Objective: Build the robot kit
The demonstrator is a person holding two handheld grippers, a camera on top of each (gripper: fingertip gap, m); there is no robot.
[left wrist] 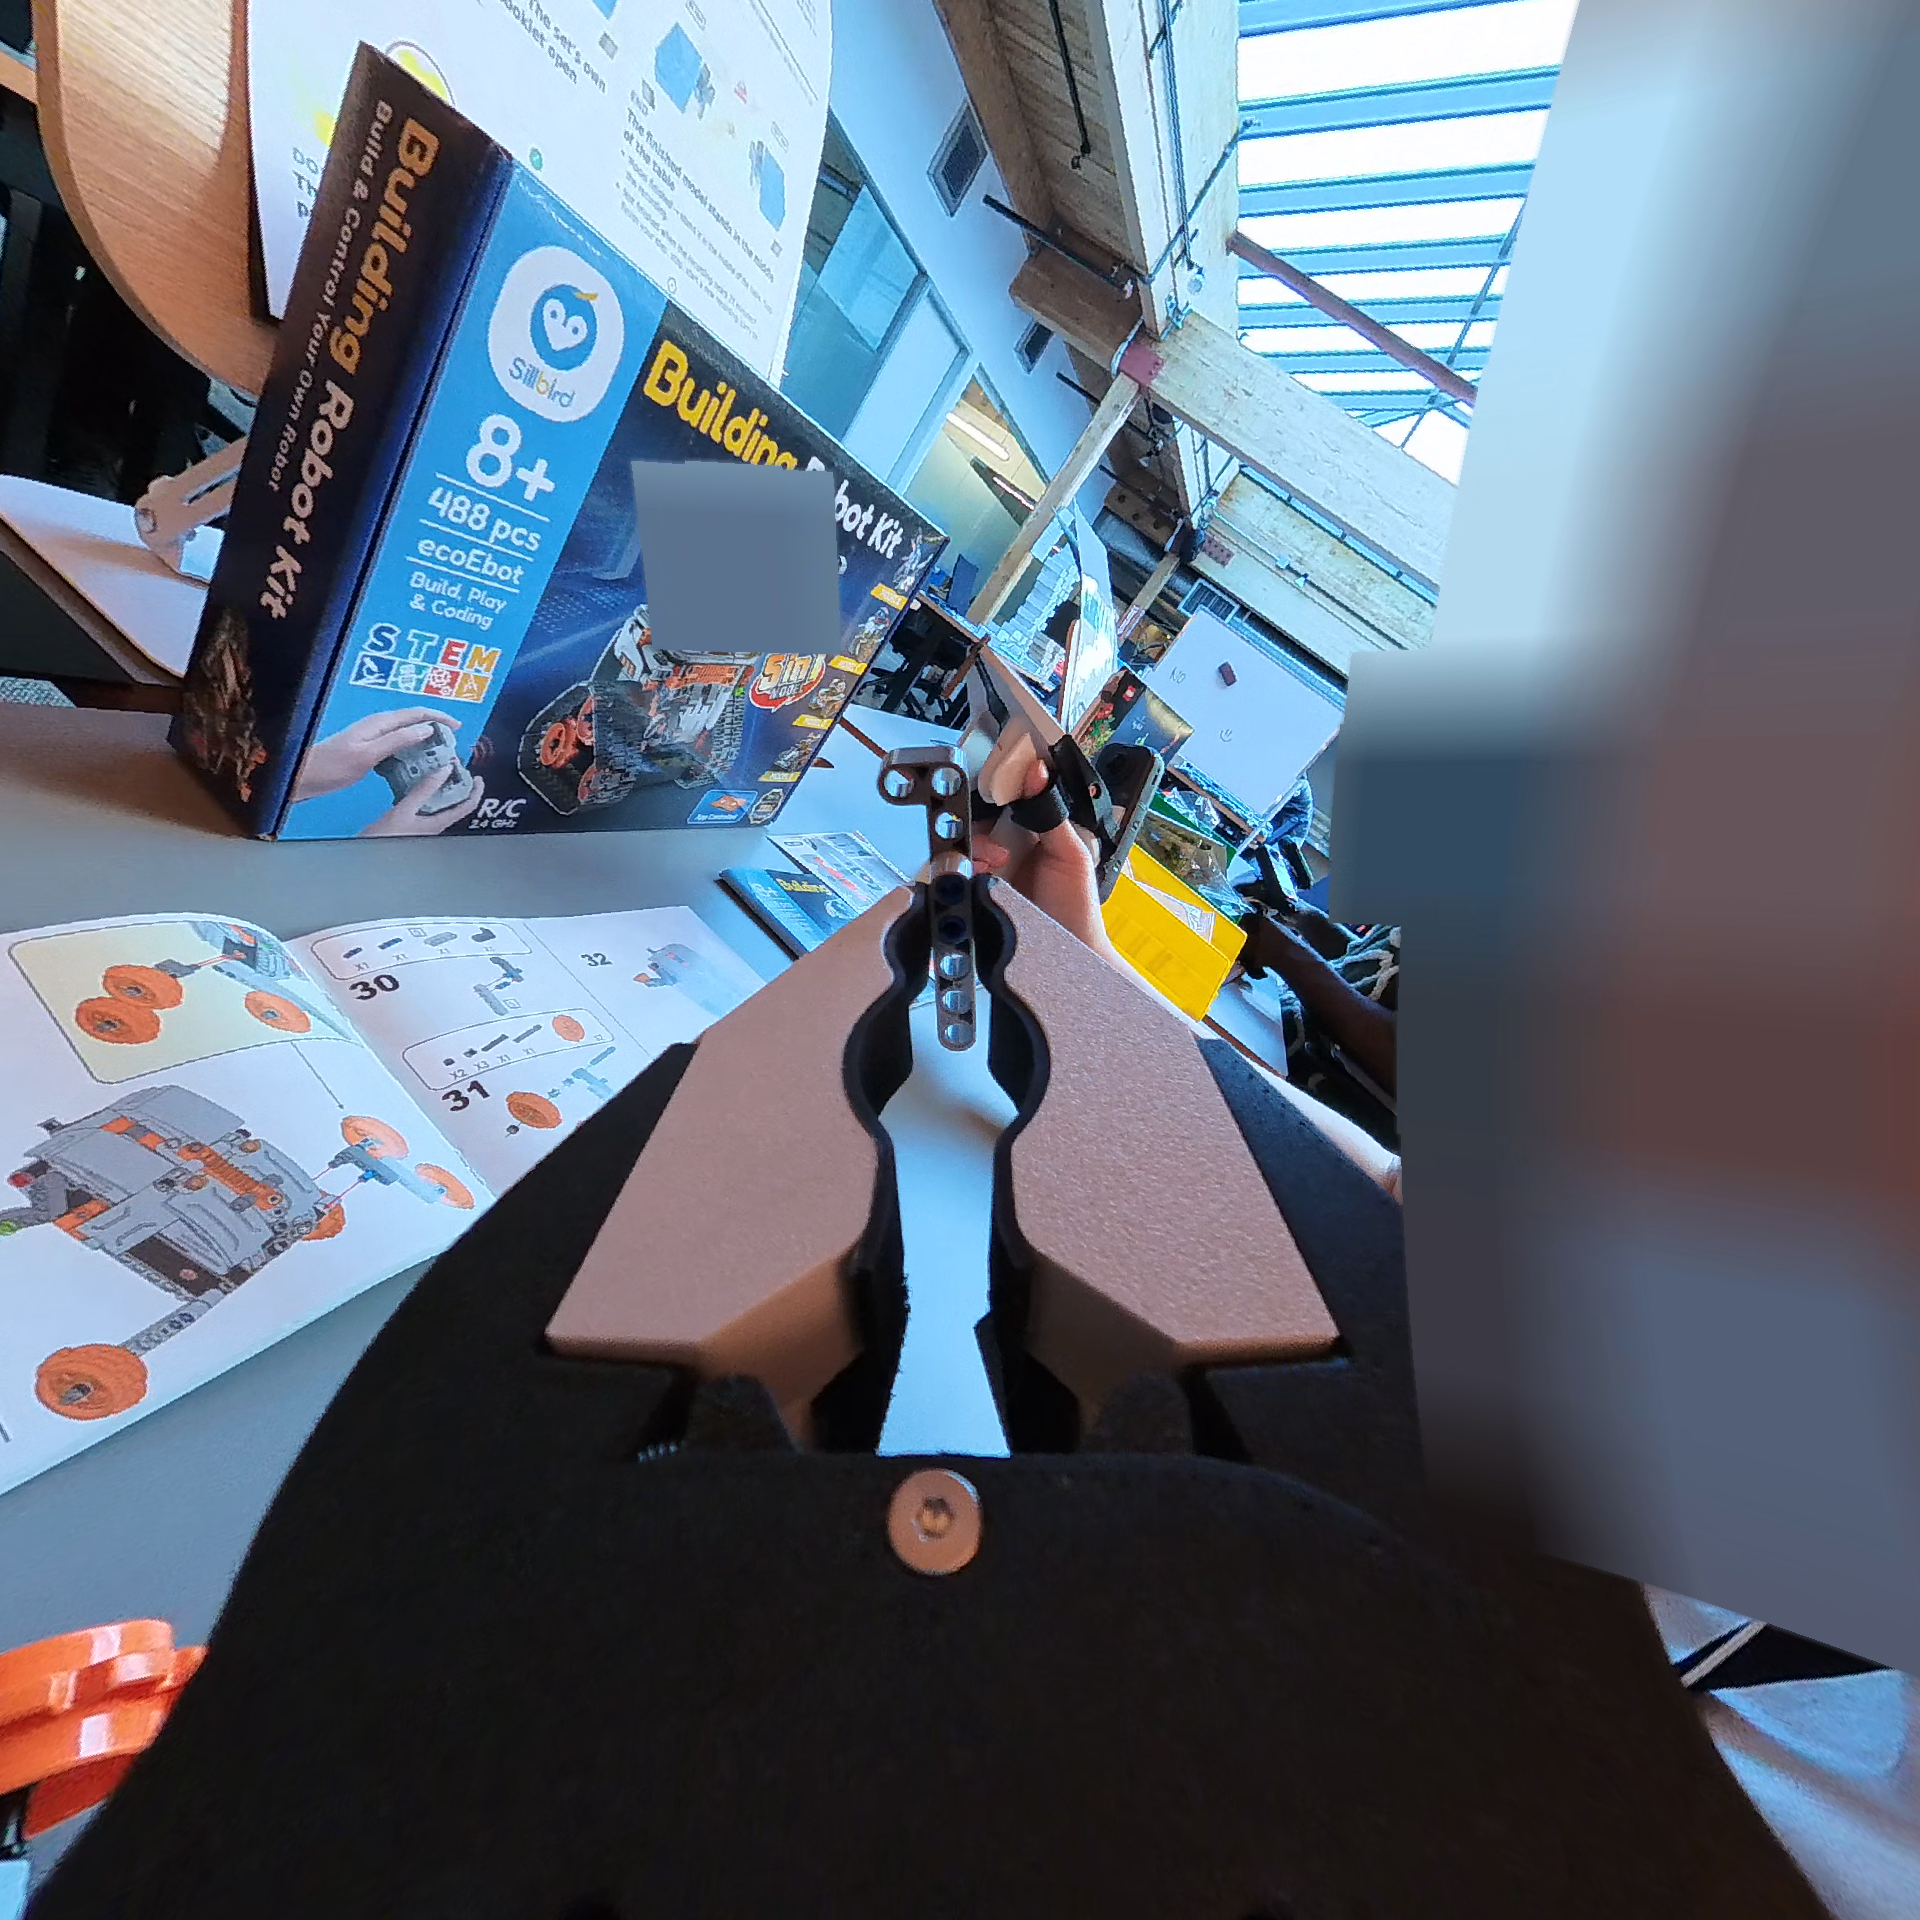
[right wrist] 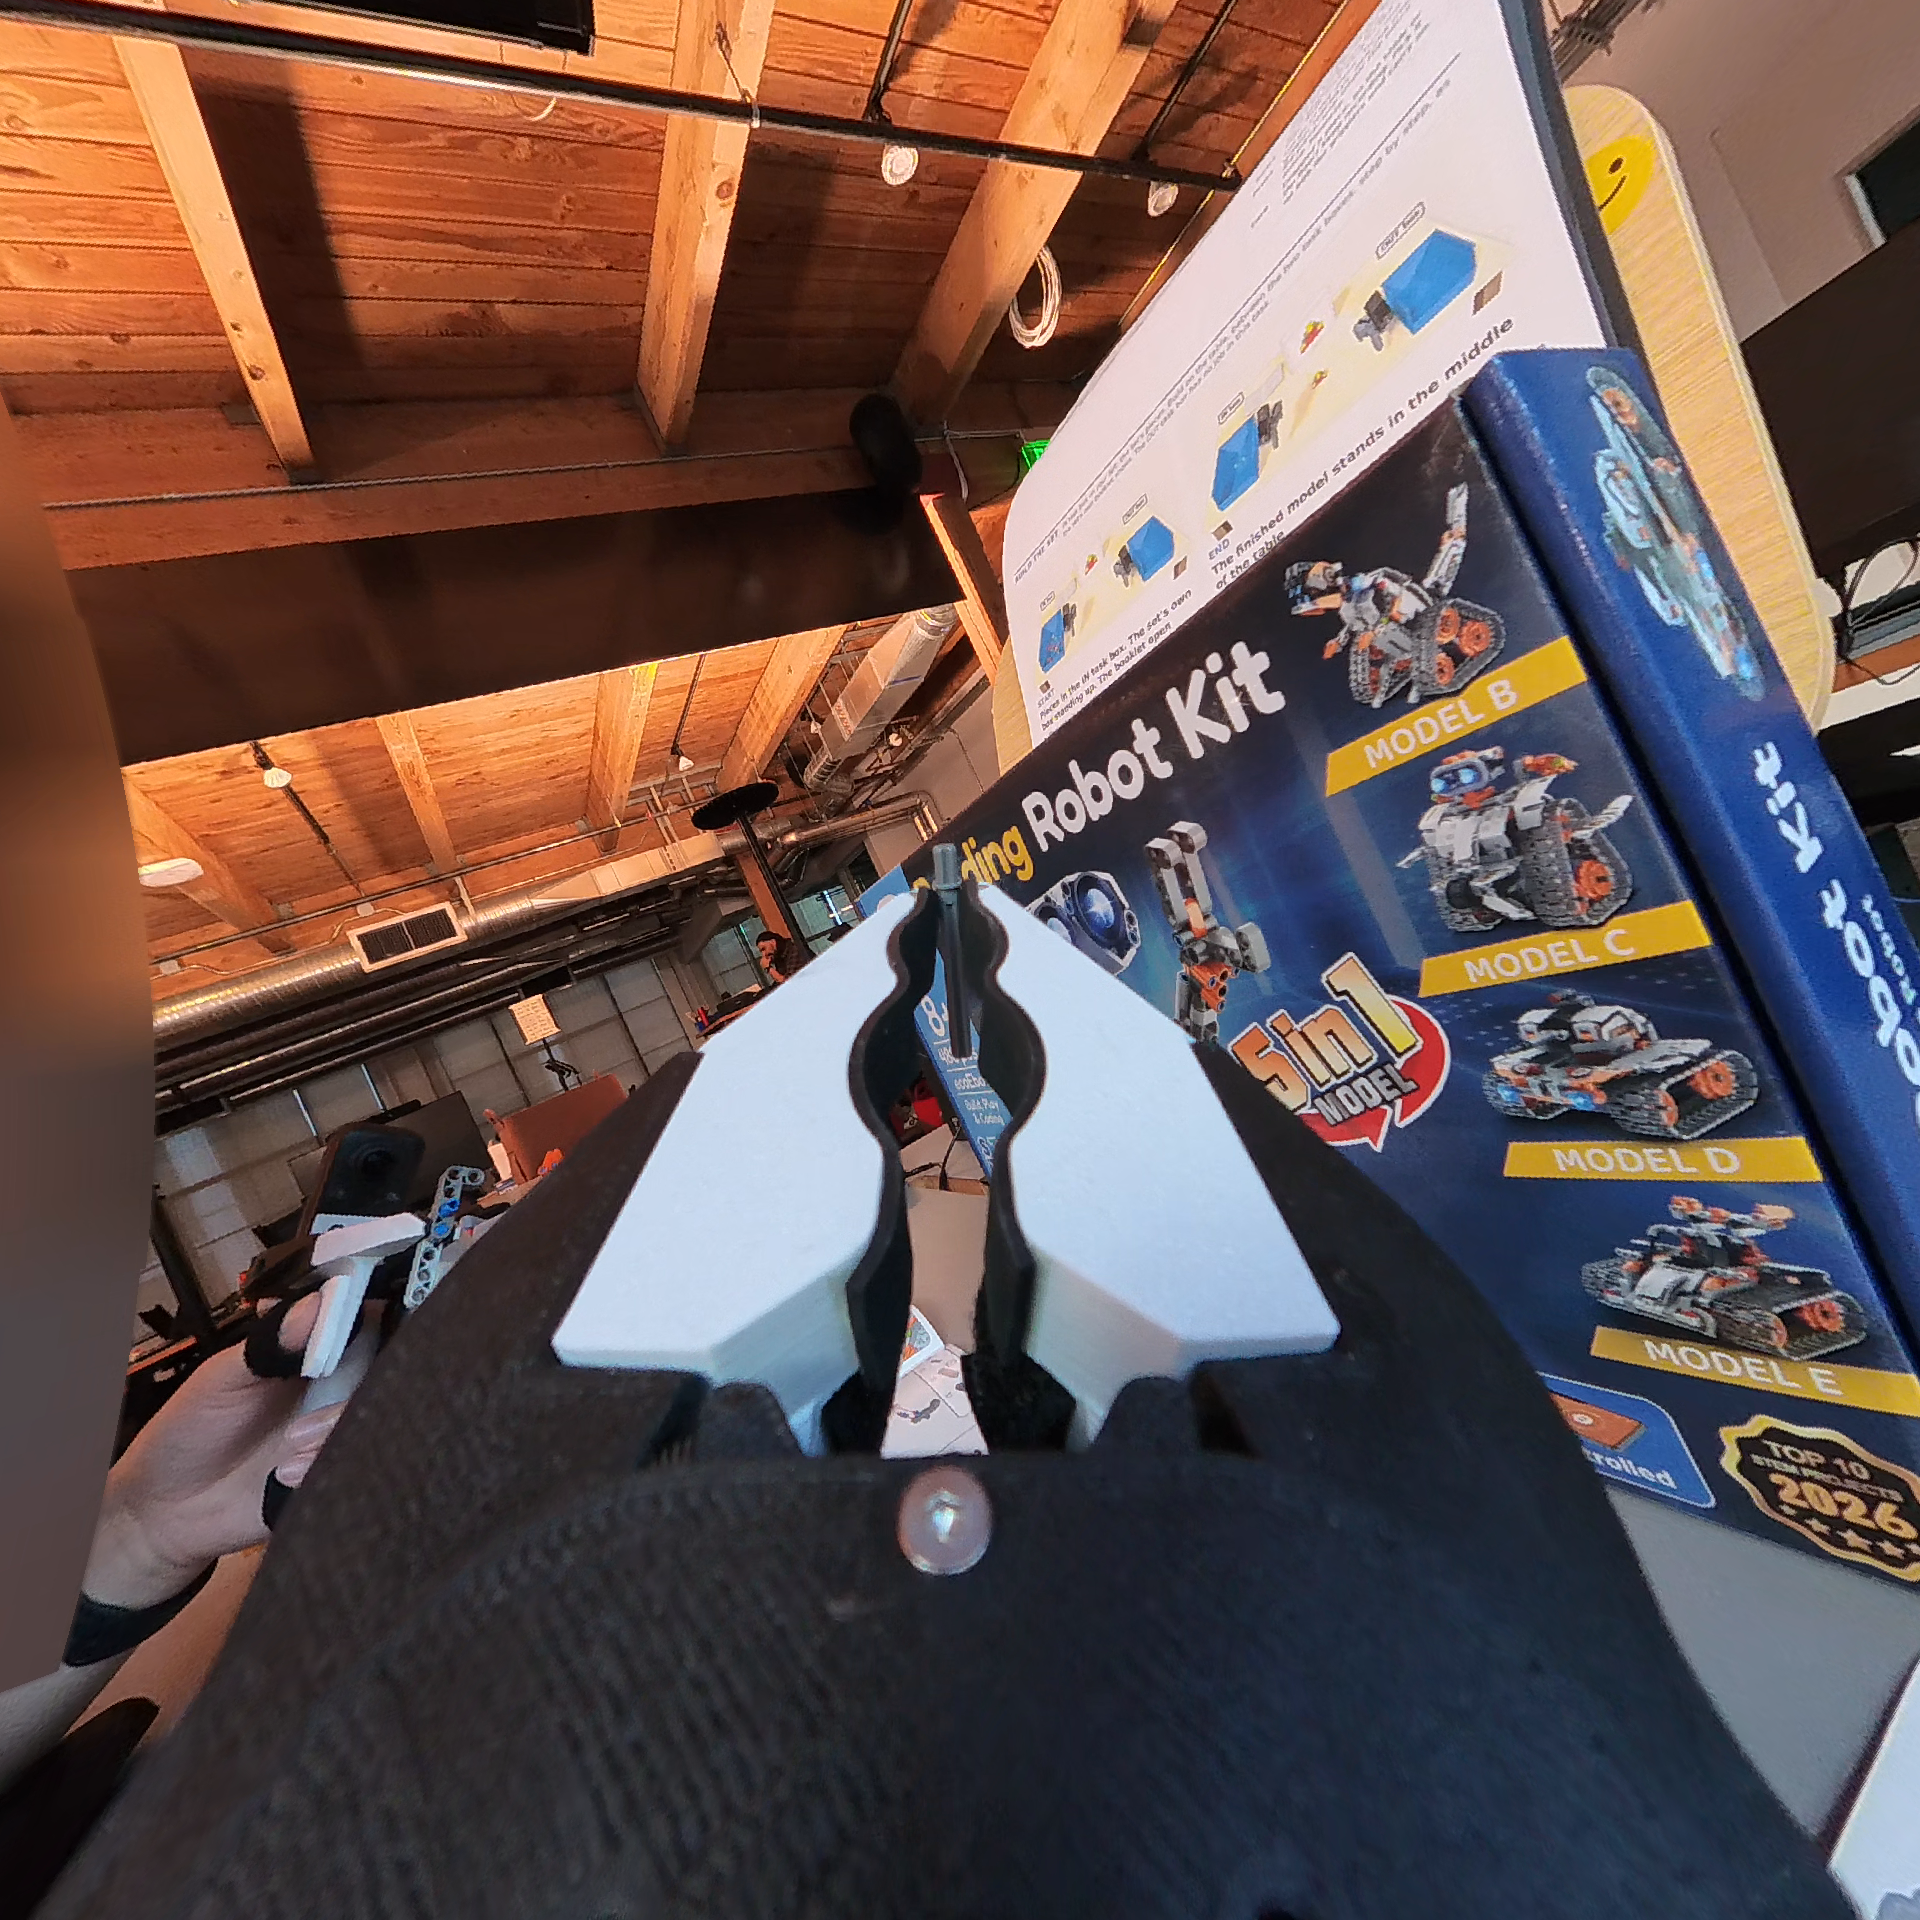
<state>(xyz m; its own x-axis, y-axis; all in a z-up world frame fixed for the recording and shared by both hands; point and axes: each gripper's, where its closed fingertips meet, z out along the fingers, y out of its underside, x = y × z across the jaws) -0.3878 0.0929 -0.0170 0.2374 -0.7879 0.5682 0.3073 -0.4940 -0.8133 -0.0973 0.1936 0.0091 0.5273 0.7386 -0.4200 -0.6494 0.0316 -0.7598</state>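
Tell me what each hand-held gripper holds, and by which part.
Left hand-held gripper: a grey T-shaped holed beam, pinched along its long stem. Right hand-held gripper: a thin dark axle, pinched near its upper end.

The left gripper (left wrist: 948,894) pinches a grey holed beam (left wrist: 948,821) above the open booklet (left wrist: 312,1101).

Kit box (left wrist: 540,540) stands behind open booklet (left wrist: 260,1122) on table (left wrist: 436,862).

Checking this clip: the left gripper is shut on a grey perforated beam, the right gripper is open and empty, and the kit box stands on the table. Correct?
Not quite. The right gripper is not open and empty: the right wrist view shows it shut on a thin dark axle. The rest holds: the left gripper is shut on the grey perforated beam, and the kit box stands on the table.
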